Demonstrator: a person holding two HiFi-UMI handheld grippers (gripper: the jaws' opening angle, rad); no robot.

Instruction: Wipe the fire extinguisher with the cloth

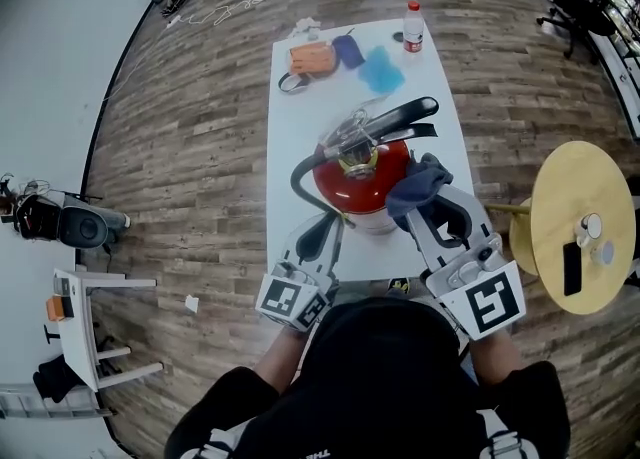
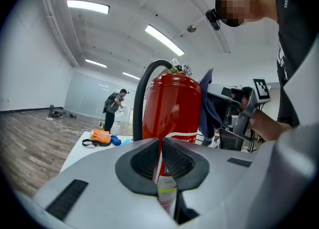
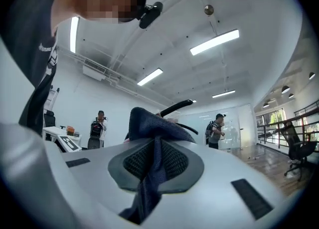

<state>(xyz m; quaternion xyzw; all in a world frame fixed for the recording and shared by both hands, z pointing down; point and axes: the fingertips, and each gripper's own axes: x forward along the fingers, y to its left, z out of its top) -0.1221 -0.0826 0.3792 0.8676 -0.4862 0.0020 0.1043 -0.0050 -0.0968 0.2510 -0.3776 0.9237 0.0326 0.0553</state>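
Right gripper view is showing the right gripper [image 3: 157,148] clamping its jaws on a thin fold of the dark blue cloth [image 3: 149,120], which is bunching above the pads at the middle of the frame. In the head view this cloth is lying against the right side of the red fire extinguisher [image 1: 352,179], which is standing upright at the centre, on the lower part of the white table [image 1: 300,127]. The left gripper [image 2: 160,148] is pointing at the extinguisher with its jaws together on nothing, so it is not steadying it. In my judgement, a hard sideways wipe could tip the extinguisher toward the left of the frame, and the thin fold could slide out of the pads.
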